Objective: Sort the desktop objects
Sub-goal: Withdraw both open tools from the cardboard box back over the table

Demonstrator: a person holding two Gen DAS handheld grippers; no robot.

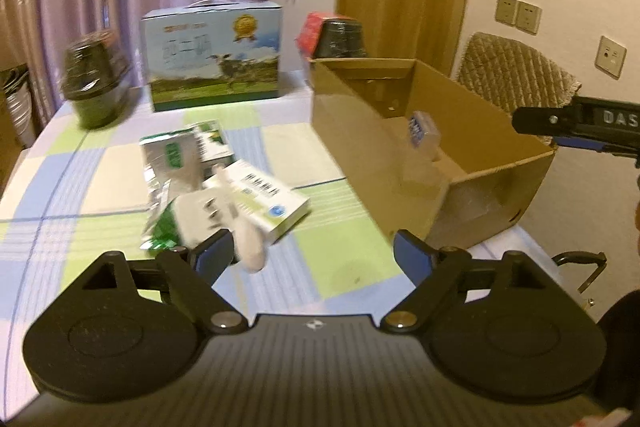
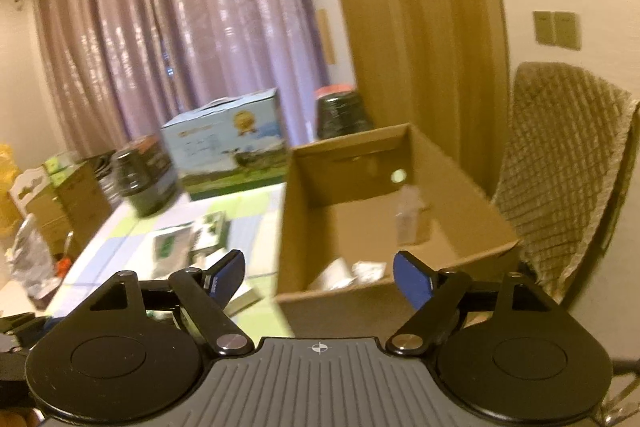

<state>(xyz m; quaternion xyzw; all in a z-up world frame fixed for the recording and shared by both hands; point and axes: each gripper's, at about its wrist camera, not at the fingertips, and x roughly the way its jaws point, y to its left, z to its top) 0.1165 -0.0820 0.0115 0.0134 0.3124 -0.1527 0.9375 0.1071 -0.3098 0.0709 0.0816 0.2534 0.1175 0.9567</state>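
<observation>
A pile lies on the checked tablecloth (image 1: 100, 187): a white box with a barcode (image 1: 264, 199), a silver and green pouch (image 1: 176, 155), a green packet (image 1: 162, 227) and a white handle-shaped object (image 1: 244, 239). My left gripper (image 1: 314, 255) is open and empty, just in front of the pile. An open cardboard box (image 1: 352, 131) stands to the right, with a small clear bottle (image 1: 424, 135) in it. My right gripper (image 2: 318, 273) is open and empty above the near edge of the cardboard box (image 2: 304, 227), which holds the bottle (image 2: 408, 215) and white items (image 2: 352, 273).
A blue and green carton with a handle (image 1: 214, 55) stands at the back. A dark jar (image 1: 94, 83) is at the back left, another dark jar (image 1: 342, 35) behind the cardboard box. A chair with a woven cover (image 2: 560, 163) stands to the right.
</observation>
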